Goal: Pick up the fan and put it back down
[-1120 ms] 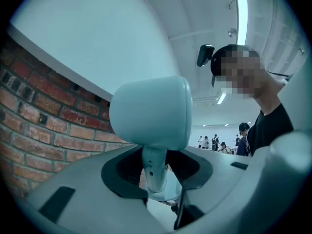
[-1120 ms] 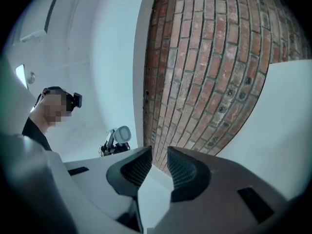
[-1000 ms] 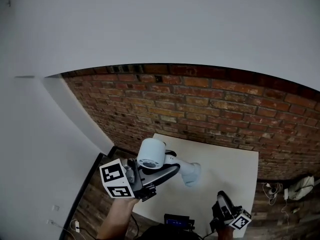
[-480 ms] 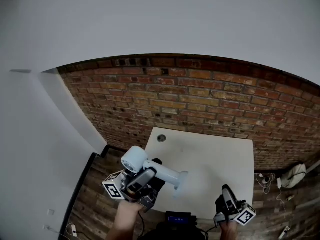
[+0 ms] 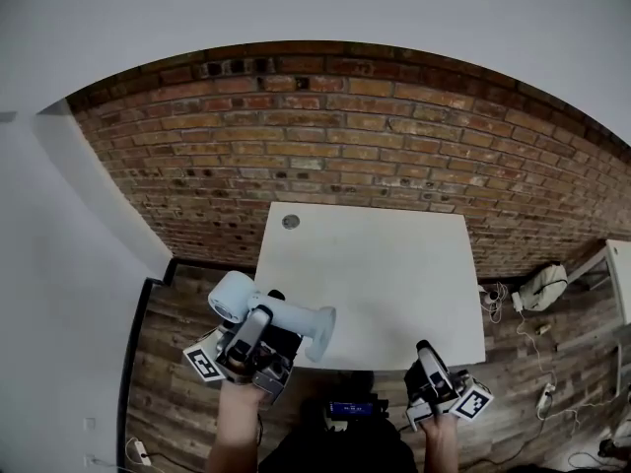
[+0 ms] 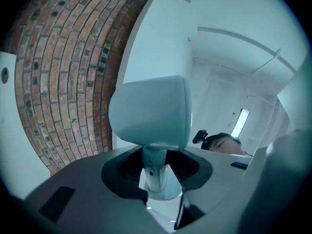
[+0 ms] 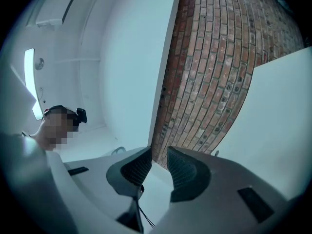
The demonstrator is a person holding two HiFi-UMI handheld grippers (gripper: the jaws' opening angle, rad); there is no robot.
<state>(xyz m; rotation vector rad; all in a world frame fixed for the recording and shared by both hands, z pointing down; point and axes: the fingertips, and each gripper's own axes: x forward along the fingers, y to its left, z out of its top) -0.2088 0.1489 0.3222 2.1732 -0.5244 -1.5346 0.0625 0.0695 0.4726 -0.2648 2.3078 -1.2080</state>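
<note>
The white fan (image 5: pixel 281 312) hangs in the air past the table's (image 5: pixel 394 264) front left corner, lying nearly level with its round head to the left. My left gripper (image 5: pixel 262 325) is shut on its stem. In the left gripper view the stem (image 6: pixel 155 172) sits between the dark pads, and the fan's head (image 6: pixel 148 111) rises just beyond them, with my left gripper (image 6: pixel 156 168) closed round the stem. My right gripper (image 5: pixel 425 353) is at the table's front edge. Its jaws (image 7: pixel 158 167) stand a narrow gap apart with nothing between them.
A brick wall (image 5: pixel 345 136) runs behind the white table, which has a small round grommet (image 5: pixel 290 222) at its back left. A pale bag (image 5: pixel 545 286) and cables (image 5: pixel 532 335) lie on the wooden floor at the right, beside white furniture (image 5: pixel 616 264).
The left gripper has drawn the fan back off the table's left part towards me and lower, rolling it so that the head points left. The right gripper has shifted along the front edge.
</note>
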